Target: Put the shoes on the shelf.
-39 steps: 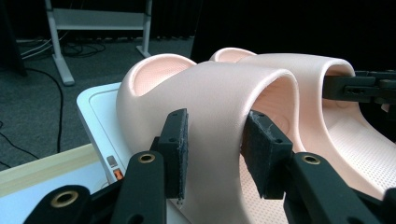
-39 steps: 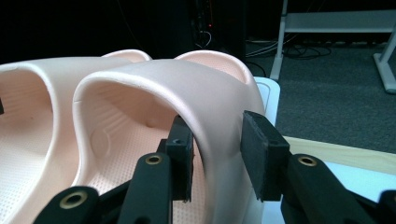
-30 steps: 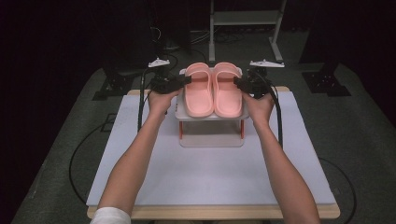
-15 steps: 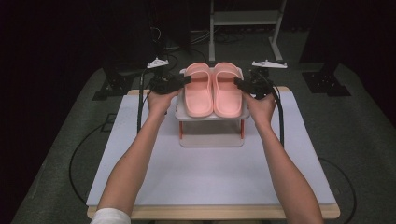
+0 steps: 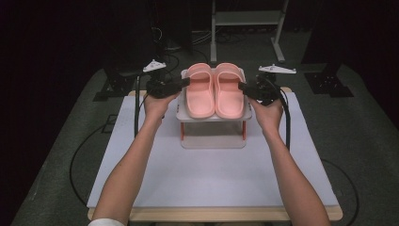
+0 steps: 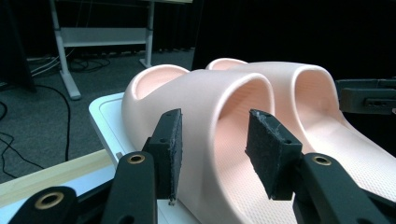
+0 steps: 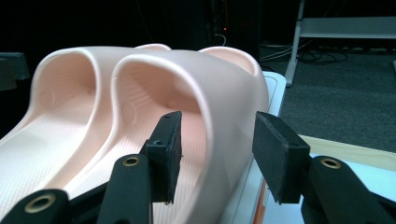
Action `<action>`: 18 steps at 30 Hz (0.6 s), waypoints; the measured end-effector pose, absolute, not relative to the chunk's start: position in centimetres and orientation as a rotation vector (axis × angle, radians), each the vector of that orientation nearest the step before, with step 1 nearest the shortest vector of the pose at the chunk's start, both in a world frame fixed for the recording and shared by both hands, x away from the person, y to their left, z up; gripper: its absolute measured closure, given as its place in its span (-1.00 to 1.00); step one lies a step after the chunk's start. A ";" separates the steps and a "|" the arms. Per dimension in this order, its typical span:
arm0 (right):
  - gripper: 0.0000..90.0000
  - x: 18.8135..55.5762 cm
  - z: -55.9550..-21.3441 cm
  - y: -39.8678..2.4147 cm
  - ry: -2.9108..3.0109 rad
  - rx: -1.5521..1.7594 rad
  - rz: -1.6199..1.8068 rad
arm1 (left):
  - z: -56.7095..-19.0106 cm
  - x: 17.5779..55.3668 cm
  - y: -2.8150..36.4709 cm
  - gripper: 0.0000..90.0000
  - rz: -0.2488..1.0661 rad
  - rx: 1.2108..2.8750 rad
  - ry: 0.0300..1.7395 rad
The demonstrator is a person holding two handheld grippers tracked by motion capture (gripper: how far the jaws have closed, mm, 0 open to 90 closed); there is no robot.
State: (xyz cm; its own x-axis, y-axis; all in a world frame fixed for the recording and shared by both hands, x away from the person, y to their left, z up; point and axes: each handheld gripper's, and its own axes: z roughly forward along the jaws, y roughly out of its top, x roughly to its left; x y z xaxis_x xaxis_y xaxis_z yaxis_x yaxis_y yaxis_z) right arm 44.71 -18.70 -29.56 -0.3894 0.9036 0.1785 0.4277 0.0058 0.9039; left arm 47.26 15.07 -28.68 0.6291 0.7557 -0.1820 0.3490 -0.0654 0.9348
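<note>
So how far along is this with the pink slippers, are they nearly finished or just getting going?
Both pink slippers already sit side by side on the small white rack. In hand: the left gripper and right gripper each straddle a slipper's outer wall; their jaws have just been opening, pads apparently off the rubber. What seems left is drawing both grippers back from the rack.

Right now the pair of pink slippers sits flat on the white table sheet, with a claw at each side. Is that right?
Not quite: the high view shows the slippers on a small raised white stand above the sheet. The left claw and right claw do flank them.
</note>
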 end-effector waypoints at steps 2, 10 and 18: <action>0.14 44.3 -29.5 -19.0 1.830 1.365 1.375 | -28.7 46.6 15.2 0.23 0.433 1.667 0.907; 0.13 42.9 -29.5 -20.1 1.831 1.350 1.386 | -28.5 45.4 15.6 0.21 0.445 1.668 0.893; 0.10 41.9 -30.2 -21.1 1.845 1.345 1.385 | -28.8 44.2 15.9 0.18 0.446 1.677 0.873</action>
